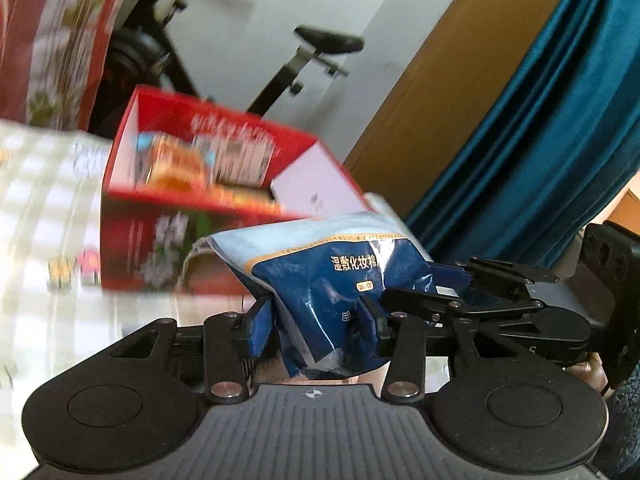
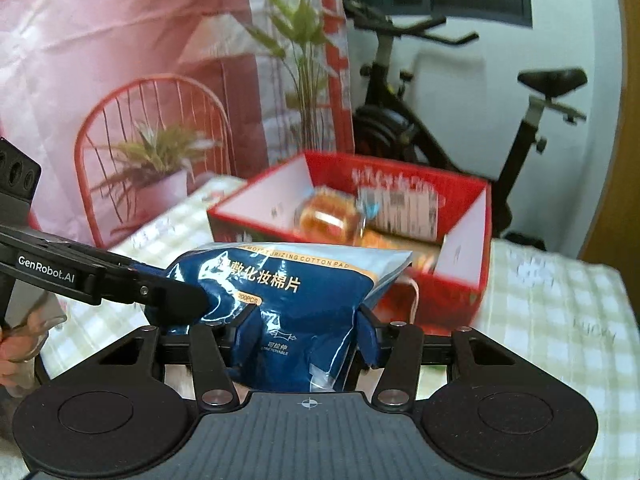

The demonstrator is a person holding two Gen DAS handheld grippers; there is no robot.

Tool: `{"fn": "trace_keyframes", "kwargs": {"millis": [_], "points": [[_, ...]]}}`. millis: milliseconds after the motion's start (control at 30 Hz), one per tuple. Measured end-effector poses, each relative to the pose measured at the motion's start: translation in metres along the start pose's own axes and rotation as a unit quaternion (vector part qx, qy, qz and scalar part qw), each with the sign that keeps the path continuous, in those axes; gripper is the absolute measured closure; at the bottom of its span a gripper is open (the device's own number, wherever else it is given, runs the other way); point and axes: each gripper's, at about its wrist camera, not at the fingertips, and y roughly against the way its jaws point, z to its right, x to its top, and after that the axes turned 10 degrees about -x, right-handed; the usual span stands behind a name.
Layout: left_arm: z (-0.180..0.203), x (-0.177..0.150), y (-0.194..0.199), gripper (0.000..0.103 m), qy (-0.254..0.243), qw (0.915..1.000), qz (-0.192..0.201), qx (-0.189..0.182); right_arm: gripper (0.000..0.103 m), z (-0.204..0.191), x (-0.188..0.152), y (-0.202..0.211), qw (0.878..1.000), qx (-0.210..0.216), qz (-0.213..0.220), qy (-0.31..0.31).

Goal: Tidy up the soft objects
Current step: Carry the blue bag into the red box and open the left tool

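One cotton pad bag, two hand-held grippers gripping it, one red box

Cotton pad bag: glossy plastic film, crinkled, catching highlights. Right hand-held gripper: matt black plastic body, ribbed grey panel, bright metal rivets, blue pads with a dull finish. Left hand-held gripper: the same matt black plastic. Red box: smooth printed cardboard, white inside. Desk: checked cloth cover. Curtain: teal fabric with a satin sheen.
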Motion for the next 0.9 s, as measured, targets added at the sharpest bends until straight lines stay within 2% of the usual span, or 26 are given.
{"fn": "trace_keyframes", "kwargs": {"millis": [300,433,533,667,800,900], "points": [[0.005,0.052,-0.009,0.056,-0.036,0.9988,0.034,-0.004,0.055,0.019,0.044,-0.006,0.999,-0.012,0.040,-0.004],[-0.005,0.078,-0.022,0.056,-0.032,0.9984,0.046,-0.005,0.055,0.028,0.064,-0.020,0.999,-0.020,0.048,-0.005],[-0.014,0.092,-0.038,0.056,-0.044,0.9982,0.041,0.005,0.055,0.037,0.077,-0.038,0.999,-0.030,0.045,-0.004],[-0.031,0.106,-0.064,0.056,-0.039,0.9989,0.018,0.019,0.055,0.050,0.085,-0.077,0.999,-0.037,0.019,-0.013],[-0.059,0.113,-0.099,0.056,-0.006,0.9992,-0.028,0.028,0.055,0.067,0.086,-0.127,0.998,-0.034,-0.045,-0.034],[-0.074,0.115,-0.125,0.056,0.019,0.9962,-0.071,0.047,0.056,0.077,0.082,-0.158,0.993,-0.028,-0.093,-0.067]]}}
